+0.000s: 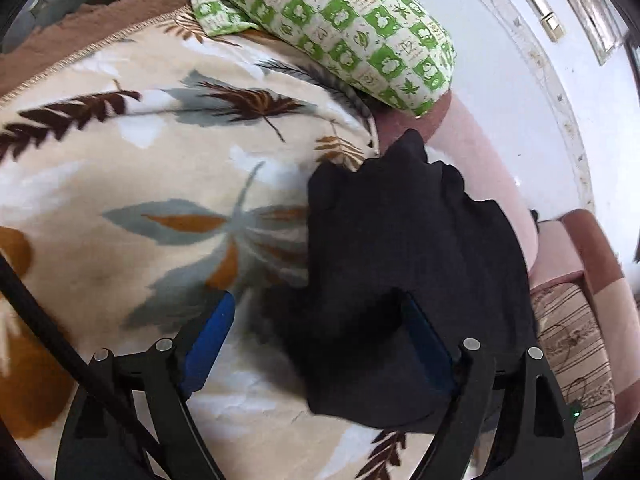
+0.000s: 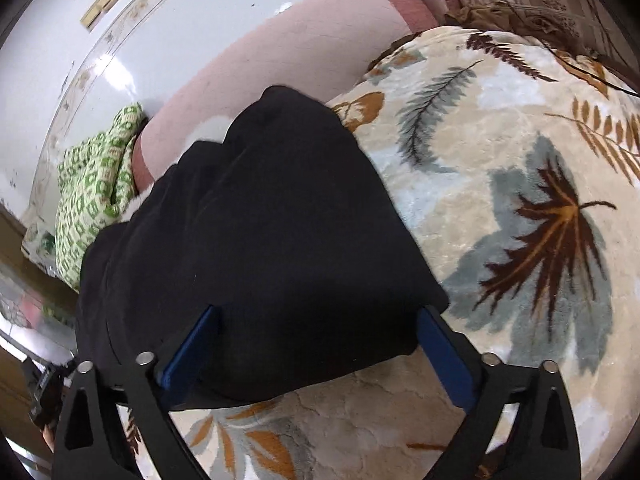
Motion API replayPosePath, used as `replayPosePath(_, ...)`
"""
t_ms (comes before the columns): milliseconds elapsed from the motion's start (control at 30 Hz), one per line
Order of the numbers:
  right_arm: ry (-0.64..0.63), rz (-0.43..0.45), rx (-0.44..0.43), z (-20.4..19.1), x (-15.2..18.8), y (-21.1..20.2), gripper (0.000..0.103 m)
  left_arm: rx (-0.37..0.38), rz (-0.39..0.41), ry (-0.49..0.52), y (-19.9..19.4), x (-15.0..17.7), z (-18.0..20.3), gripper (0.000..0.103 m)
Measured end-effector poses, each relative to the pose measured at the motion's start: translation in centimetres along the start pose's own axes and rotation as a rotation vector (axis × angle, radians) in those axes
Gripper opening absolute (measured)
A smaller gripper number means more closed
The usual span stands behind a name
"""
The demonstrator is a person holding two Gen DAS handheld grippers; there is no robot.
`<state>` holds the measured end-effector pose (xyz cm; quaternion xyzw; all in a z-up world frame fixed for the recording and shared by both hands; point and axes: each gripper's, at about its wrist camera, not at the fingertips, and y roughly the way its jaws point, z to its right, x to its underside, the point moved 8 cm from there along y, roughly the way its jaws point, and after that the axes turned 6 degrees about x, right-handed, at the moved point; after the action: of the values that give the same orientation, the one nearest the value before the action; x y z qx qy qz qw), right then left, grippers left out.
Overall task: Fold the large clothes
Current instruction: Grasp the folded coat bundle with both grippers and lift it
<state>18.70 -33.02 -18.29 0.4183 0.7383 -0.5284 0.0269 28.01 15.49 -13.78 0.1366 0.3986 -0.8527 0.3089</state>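
Observation:
A black garment [image 1: 404, 280] lies folded in a compact pile on a cream blanket with a leaf print [image 1: 140, 184]. My left gripper [image 1: 316, 308] is open, its blue-padded fingers spread wide; the garment's near edge lies between them, over the right finger. In the right wrist view the same black garment [image 2: 256, 240] fills the middle, on the blanket [image 2: 520, 200]. My right gripper [image 2: 316, 320] is open too, its fingers standing either side of the garment's near end, not closed on it.
A green and white patterned cloth [image 1: 340, 20] lies at the blanket's far edge and also shows in the right wrist view [image 2: 96, 184]. A pink sofa arm [image 2: 280, 52] and a white tiled floor [image 1: 540, 100] lie beyond. A striped cushion [image 1: 572, 344] sits right.

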Motion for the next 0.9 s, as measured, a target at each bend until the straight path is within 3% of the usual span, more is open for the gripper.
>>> replayPosePath(100,0.085,-0.008,-0.009,0.6,0.6,-0.3,0.103,0.033,0.003,-0.038,0.3,0.0,-0.1,0.085)
replayPosePath(233,0.164,-0.121,-0.138,-0.4,2.8,1.0,0.103,0.081,-0.008,-0.093,0.2,0.1,-0.6,0.085)
replayPosePath(433,0.09,-0.123,-0.198,-2.2,2.4,2.4,0.103,0.149,0.017,-0.198,-0.4,0.4,-2.0,0.086)
replayPosePath(500,0.078,-0.119,-0.204,-2.4,2.2,2.5,0.103,0.167,-0.001,-0.162,0.0,0.5,-1.2,0.087)
replayPosePath(600,0.077,-0.116,-0.21,-2.6,2.2,2.6,0.103,0.253,-0.084,-0.086,1.7,1.7,1.2,0.09)
replayPosePath(700,0.081,-0.106,-0.212,-2.9,1.9,2.8,0.103,0.225,-0.097,0.031,3.1,2.7,2.9,0.093)
replayPosePath(800,0.091,-0.093,-0.21,-3.2,1.3,3.5,0.103,0.192,-0.081,0.009,3.7,2.7,3.3,0.093)
replayPosePath(867,0.104,-0.09,-0.199,-3.4,1.1,3.7,0.1,0.155,-0.091,-0.023,3.7,2.8,3.9,0.08)
replayPosePath(900,0.11,-0.096,-0.207,-3.6,1.2,3.6,0.093,0.122,-0.088,-0.024,3.5,2.8,4.2,0.066)
